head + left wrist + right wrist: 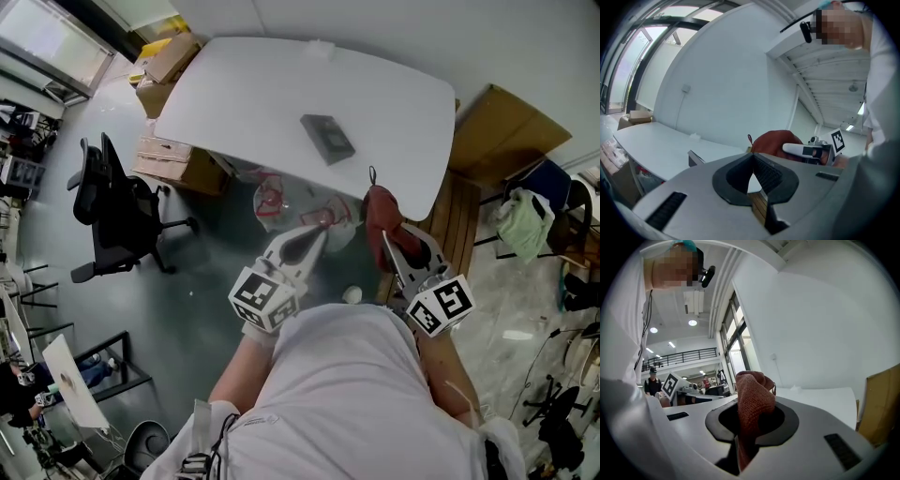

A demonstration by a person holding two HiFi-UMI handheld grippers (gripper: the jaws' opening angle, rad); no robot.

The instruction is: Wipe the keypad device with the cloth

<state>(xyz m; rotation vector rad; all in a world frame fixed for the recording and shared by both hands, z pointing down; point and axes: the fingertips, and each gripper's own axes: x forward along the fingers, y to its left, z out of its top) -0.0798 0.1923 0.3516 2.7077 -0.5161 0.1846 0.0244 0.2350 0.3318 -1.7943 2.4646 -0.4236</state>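
Two grippers are held at lower centre of the head view, just below the near edge of the white table point(244, 94). Left gripper point(317, 234): jaws are closed together and nothing is held between them. Right gripper point(385, 236): jaws are clamped on the red cloth point(379, 210), which is bunched up above the tips and is seen against the table's near edge. Keypad device point(327, 138): dark and flat, laid on the table top at upper centre of the frame, well apart from both grippers and the cloth. Black office chair point(112, 202) is noted at left, with cardboard boxes point(173, 161) just beside it under the table's left end.
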